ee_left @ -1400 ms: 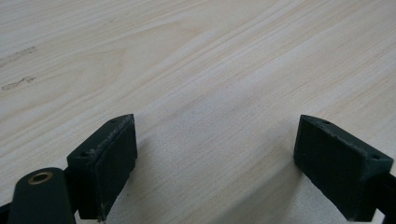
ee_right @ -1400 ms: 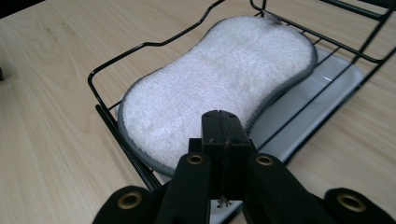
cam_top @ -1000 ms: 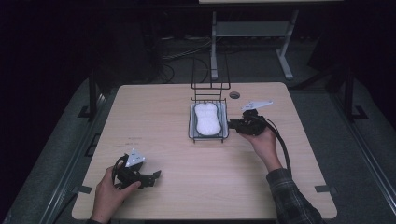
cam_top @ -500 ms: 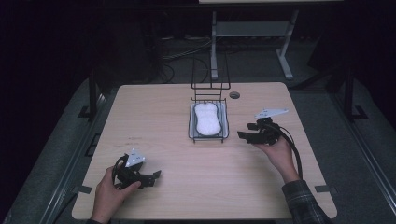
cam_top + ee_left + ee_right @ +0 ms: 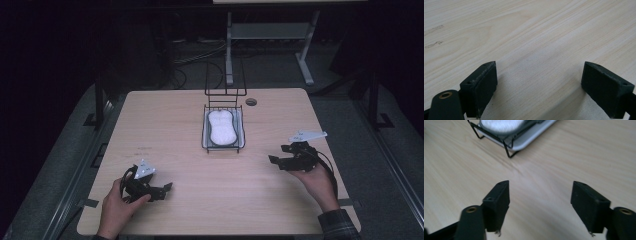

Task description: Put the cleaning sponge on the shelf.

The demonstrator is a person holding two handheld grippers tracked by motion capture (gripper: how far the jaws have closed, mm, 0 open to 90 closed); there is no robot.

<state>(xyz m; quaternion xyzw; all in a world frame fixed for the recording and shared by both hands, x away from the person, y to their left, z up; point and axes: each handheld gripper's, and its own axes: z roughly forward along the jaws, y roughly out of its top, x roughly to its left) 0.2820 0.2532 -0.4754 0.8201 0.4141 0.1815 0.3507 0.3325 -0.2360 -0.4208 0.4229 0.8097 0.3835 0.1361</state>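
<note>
Jaws stood wide and empty on both the left gripper and the right gripper. One wire rack held one white sponge on the table.

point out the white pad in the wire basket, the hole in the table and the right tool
white pad (image 5: pixel 222 126), high view, middle of its top face
hole in the table (image 5: pixel 251 102), high view, its dark centre
right tool (image 5: pixel 276 161), high view, midway between its open jaws
</note>
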